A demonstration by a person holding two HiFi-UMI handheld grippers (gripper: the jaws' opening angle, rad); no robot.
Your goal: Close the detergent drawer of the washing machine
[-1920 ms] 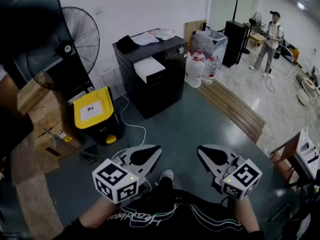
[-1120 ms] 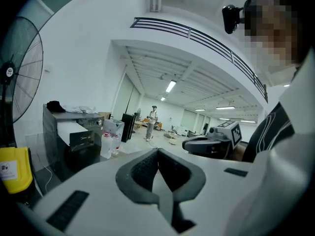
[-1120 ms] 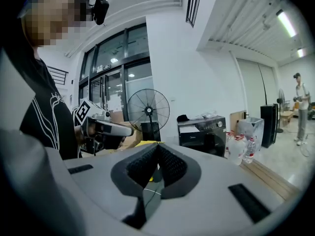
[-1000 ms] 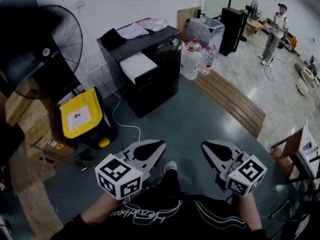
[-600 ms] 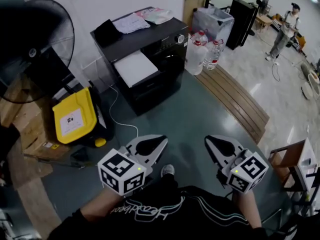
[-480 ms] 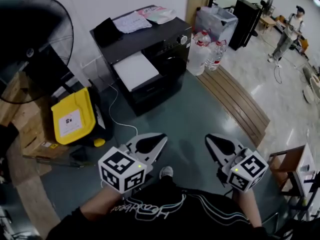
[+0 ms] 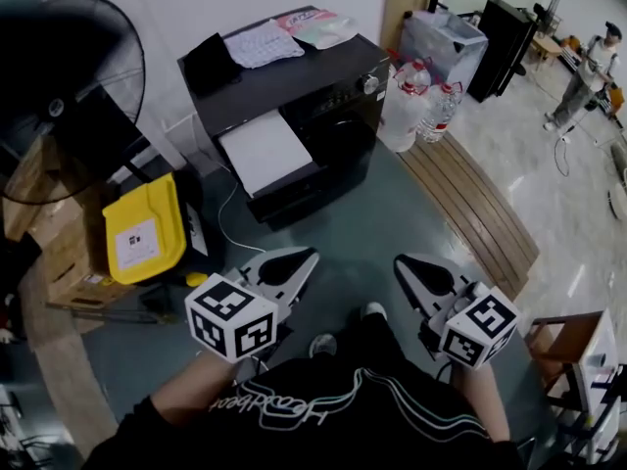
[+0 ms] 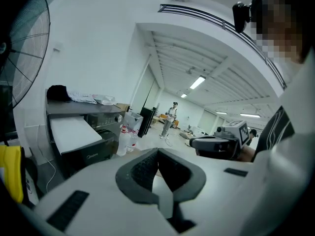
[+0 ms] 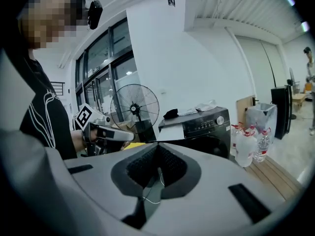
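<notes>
The left gripper (image 7: pixel 292 259) and right gripper (image 7: pixel 404 264) are holding their ribbed dark jaws pressed together, pinching nothing. Well ahead of the jaws, the flat white detergent drawer (image 7: pixel 265 151) is jutting from the boxy black washing machine (image 7: pixel 328 86).

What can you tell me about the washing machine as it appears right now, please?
The washing machine is a black, boxy front-loader standing on the floor against the white wall. Its white drawer juts out open from the front, beside a dark round door; a silver knob ends the control strip. A dark item and papers lie on top, and water bottles stand close beside it. The left gripper and right gripper are both apart from it.
</notes>
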